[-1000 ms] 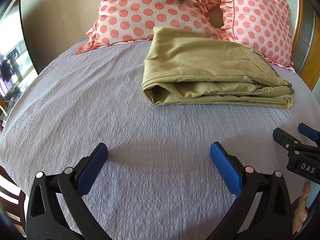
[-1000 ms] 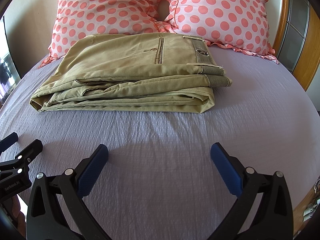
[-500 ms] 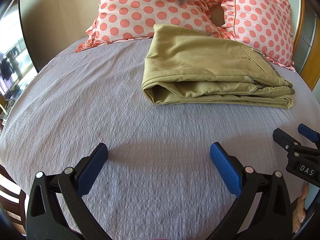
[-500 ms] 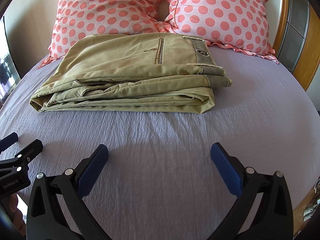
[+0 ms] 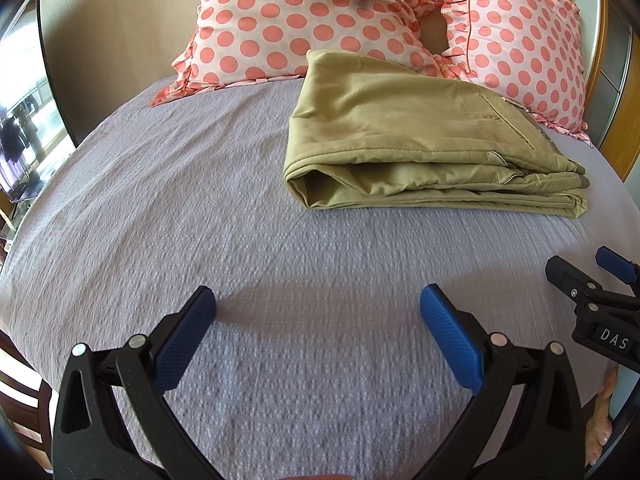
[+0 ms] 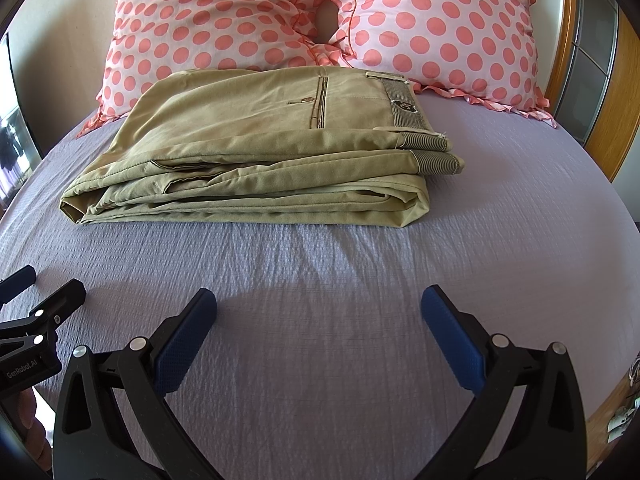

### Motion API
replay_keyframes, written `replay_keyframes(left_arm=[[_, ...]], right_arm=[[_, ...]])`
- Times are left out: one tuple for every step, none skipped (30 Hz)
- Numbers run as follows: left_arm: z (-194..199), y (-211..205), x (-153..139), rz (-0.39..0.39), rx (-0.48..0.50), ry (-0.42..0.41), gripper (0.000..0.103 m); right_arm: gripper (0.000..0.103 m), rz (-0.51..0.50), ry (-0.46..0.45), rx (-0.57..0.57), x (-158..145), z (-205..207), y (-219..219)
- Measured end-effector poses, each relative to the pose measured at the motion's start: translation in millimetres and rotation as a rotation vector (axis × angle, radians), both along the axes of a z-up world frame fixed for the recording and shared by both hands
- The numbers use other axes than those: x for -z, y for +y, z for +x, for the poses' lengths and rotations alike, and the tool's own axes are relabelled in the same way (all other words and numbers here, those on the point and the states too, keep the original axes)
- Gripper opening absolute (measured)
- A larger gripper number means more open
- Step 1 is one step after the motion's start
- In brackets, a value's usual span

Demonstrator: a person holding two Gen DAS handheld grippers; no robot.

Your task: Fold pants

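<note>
Khaki pants [image 6: 256,152] lie folded into a thick flat stack on the lavender bedspread [image 6: 320,300], far edge touching the two pink polka-dot pillows [image 6: 224,12] at the headboard end. Right wrist view: stack seen broadside, layered edges facing the camera, striped waistband [image 6: 404,106] with a small label on the right end, a welt pocket with button on the top layer. Left wrist view: same pants [image 5: 400,140] seen from the other end and at an angle; here the rounded fold on the left end shows as an open loop of cloth, and the waistband is barely visible at the far right. Left gripper [image 5: 318,320] hangs over bare bedspread [image 5: 180,200] well short of the pants, blue-padded fingers [image 5: 182,344] spread wide, nothing between them. Right gripper [image 6: 319,322] likewise wide apart and holding nothing, over the bedspread near the front of the stack but not touching it. Each view catches the other tool at its edge: the right gripper [image 5: 592,300] shows at the right margin of the left view, and the left gripper [image 6: 28,312] at the left margin of the right view. Only the left view shows a window or screen [image 5: 24,120] at far left; only the right view shows clearly the wooden frame with glass panels [image 6: 588,64] at right.
</note>
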State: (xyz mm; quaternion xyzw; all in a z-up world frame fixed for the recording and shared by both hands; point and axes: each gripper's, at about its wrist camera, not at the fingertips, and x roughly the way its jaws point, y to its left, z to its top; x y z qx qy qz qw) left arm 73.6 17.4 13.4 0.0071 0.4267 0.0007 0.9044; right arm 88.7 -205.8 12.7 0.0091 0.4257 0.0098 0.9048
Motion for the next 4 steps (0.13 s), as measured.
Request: replay_keyframes(left_arm=[[-0.1,0.0,-0.1,0.000,0.000,-0.002,0.101],[0.0,0.1,-0.2,0.000,0.000,-0.003,0.101],[-0.5,-0.2,0.0,0.000,0.000,-0.006,0.101],[-0.7,-0.3,0.1,0.001,0.000,-0.008,0.101]], right_arm=[[0.102,0.000,0.000,0.000,-0.1,-0.1,0.0],[0.102,0.000,0.000,0.000,0.0,0.0,0.0],[0.102,0.000,0.000,0.000,0.1,0.1,0.0],[0.102,0.000,0.000,0.000,0.1,0.1,0.1]])
